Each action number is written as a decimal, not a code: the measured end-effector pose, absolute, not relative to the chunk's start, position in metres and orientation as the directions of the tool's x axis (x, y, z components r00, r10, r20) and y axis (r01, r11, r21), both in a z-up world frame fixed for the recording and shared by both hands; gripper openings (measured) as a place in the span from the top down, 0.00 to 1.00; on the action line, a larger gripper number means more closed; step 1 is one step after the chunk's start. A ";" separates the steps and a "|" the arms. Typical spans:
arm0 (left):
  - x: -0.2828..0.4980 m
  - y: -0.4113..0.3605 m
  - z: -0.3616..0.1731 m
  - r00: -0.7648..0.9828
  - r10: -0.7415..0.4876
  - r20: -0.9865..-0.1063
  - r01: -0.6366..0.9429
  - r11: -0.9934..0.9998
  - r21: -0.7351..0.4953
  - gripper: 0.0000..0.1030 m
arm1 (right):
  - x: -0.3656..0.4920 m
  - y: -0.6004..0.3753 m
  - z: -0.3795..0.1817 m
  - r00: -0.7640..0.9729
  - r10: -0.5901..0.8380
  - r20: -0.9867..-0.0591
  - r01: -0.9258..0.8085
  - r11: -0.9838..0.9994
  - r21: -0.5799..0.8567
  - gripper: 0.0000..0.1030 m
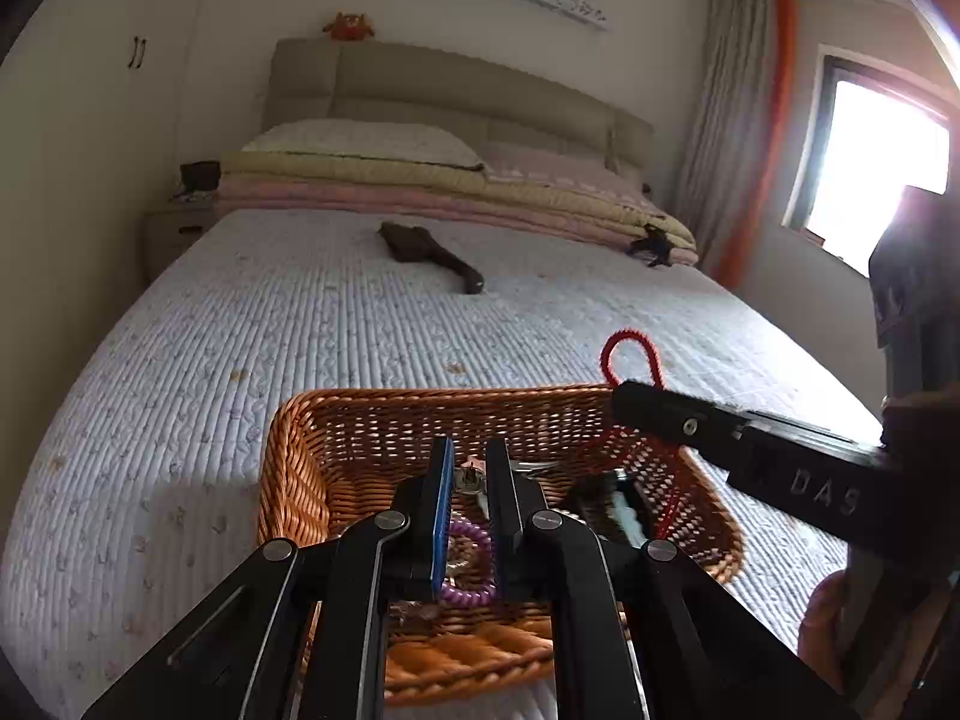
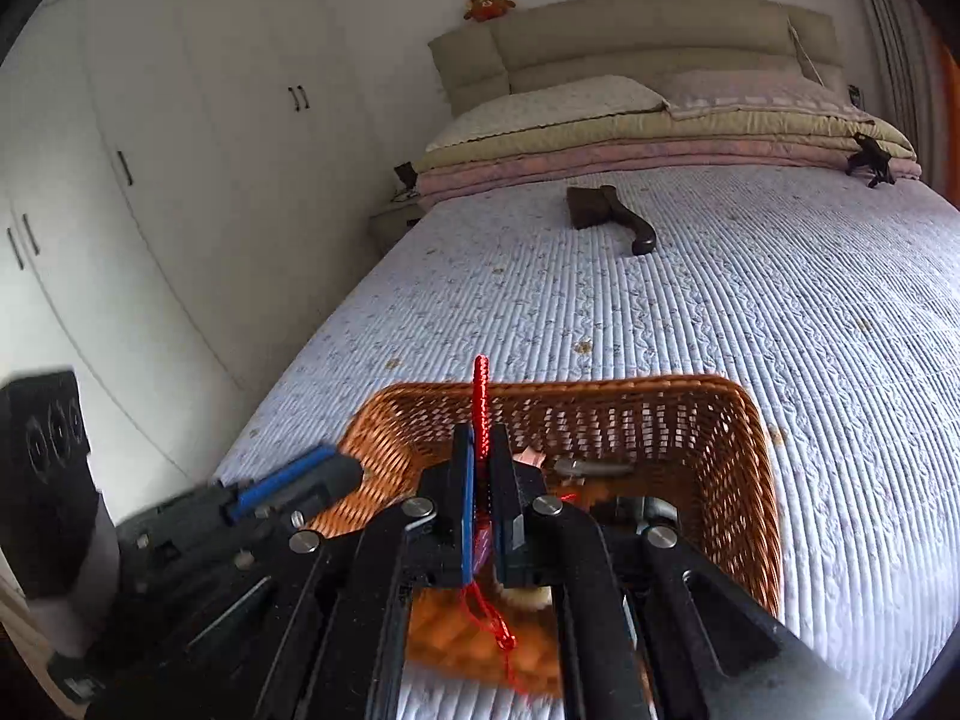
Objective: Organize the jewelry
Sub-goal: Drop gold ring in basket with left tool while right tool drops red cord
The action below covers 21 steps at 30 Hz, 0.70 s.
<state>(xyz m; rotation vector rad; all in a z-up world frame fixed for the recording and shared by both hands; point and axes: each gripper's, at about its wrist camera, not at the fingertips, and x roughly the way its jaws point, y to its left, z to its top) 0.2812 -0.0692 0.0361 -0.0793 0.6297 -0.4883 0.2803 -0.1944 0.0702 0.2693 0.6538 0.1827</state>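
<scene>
An orange wicker basket (image 1: 336, 420) (image 2: 744, 420) sits on the bed near its foot. My left gripper (image 1: 469, 456) hovers over the basket with its jaws a narrow gap apart and nothing between them; a purple coil bracelet (image 1: 474, 564) lies in the basket below. My right gripper (image 2: 481, 450) is shut on a red braided cord bracelet (image 2: 480, 390), held above the basket; its loop (image 1: 630, 348) sticks up past the fingers and a thin tail hangs below. A metal piece (image 2: 594, 468) and other small items lie in the basket.
The bed has a pale quilted cover (image 1: 300, 312). A dark brown object (image 1: 432, 252) (image 2: 606, 210) lies mid-bed. Folded blankets and pillows (image 1: 420, 180) are stacked at the headboard. A small black item (image 1: 651, 246) lies by the blankets. White wardrobes (image 2: 180, 150) stand left.
</scene>
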 end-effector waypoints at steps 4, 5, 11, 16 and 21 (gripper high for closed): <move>0.302 -0.077 0.004 0.654 -0.454 -0.605 0.408 0.885 -0.223 0.90 | 0.322 -0.192 0.046 0.717 0.242 -0.654 -0.058 0.956 0.289 0.93; 0.303 -0.081 -0.001 0.648 -0.448 -0.616 0.413 0.886 -0.210 0.90 | 0.330 -0.190 0.038 0.698 0.242 -0.674 -0.054 0.956 0.287 0.93; 0.305 -0.089 -0.018 0.624 -0.439 -0.646 0.426 0.885 -0.189 0.90 | 0.342 -0.182 0.011 0.631 0.197 -0.750 -0.026 0.972 0.234 0.93; 0.305 -0.089 -0.020 0.604 -0.448 -0.659 0.439 0.877 -0.194 0.84 | 0.340 -0.186 0.008 0.625 0.216 -0.750 -0.031 0.967 0.252 0.80; 0.286 -0.079 -0.005 0.640 -0.447 -0.625 0.442 0.879 -0.177 0.60 | 0.311 -0.194 0.027 0.698 0.182 -0.692 -0.018 0.971 0.237 0.59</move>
